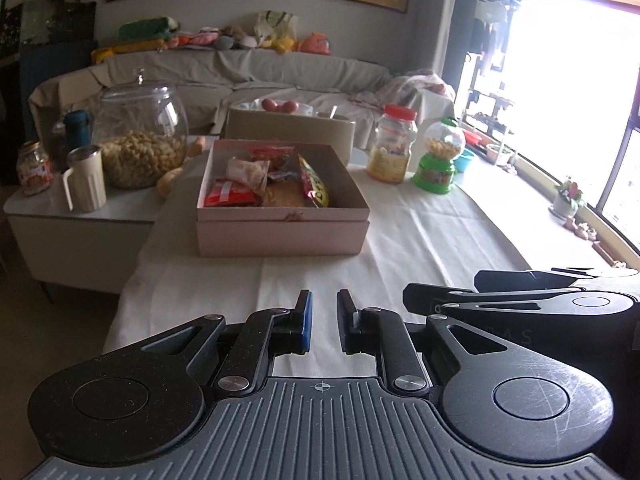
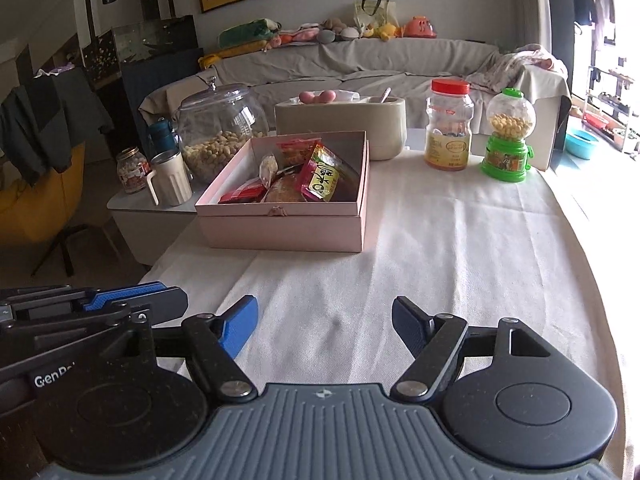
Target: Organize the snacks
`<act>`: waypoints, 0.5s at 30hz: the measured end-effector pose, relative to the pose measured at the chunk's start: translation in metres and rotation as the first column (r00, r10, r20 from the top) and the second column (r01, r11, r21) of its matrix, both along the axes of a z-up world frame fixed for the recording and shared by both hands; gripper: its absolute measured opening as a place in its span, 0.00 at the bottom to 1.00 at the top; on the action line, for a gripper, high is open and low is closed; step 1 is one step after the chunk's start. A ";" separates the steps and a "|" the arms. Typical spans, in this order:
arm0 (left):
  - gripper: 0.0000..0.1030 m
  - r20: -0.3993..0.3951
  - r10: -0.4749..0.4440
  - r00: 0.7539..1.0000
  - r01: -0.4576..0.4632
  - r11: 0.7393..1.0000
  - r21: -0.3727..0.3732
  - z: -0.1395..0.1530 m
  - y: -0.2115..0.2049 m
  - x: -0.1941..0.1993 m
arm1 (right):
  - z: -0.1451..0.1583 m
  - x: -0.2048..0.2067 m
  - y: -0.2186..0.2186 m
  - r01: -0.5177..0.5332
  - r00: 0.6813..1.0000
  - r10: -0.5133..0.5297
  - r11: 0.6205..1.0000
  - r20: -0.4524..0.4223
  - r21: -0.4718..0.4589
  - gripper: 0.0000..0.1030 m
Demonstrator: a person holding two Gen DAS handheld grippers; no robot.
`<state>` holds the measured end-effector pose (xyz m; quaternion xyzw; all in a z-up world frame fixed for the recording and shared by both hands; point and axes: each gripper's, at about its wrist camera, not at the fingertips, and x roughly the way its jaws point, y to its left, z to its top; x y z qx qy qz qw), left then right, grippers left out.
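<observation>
A pink open box (image 1: 280, 232) (image 2: 280, 228) stands on the white cloth table and holds several snack packets (image 1: 272, 180) (image 2: 316, 172), red, yellow and clear. My left gripper (image 1: 324, 320) hovers low over the near table, well short of the box, its jaws a narrow gap apart and empty. My right gripper (image 2: 324, 320) is beside it to the right, jaws wide open and empty. Each gripper shows at the edge of the other's view.
Behind the box stand a beige container (image 2: 340, 124), a red-lidded jar (image 2: 448, 124) and a green candy dispenser (image 2: 508, 136). A big glass jar of nuts (image 1: 140, 140), a cream mug (image 1: 84, 184) and a small jar sit on a side table at left. A covered sofa lies beyond.
</observation>
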<state>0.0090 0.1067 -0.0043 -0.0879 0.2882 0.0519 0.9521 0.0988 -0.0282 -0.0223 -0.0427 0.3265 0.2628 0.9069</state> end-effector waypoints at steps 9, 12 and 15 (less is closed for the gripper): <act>0.17 -0.007 -0.008 1.000 0.008 1.000 -0.017 0.000 0.002 0.001 | -0.001 -0.002 0.000 -0.012 1.000 0.012 1.000 -0.004 -0.005 0.73; 0.17 -0.006 -0.013 1.000 0.013 1.000 -0.019 0.000 0.001 0.001 | -0.001 -0.003 0.000 -0.011 1.000 0.011 1.000 -0.004 -0.004 0.73; 0.17 -0.006 -0.020 1.000 0.019 1.000 -0.023 0.000 0.001 0.001 | -0.001 -0.003 0.000 -0.009 1.000 0.009 1.000 -0.002 -0.003 0.73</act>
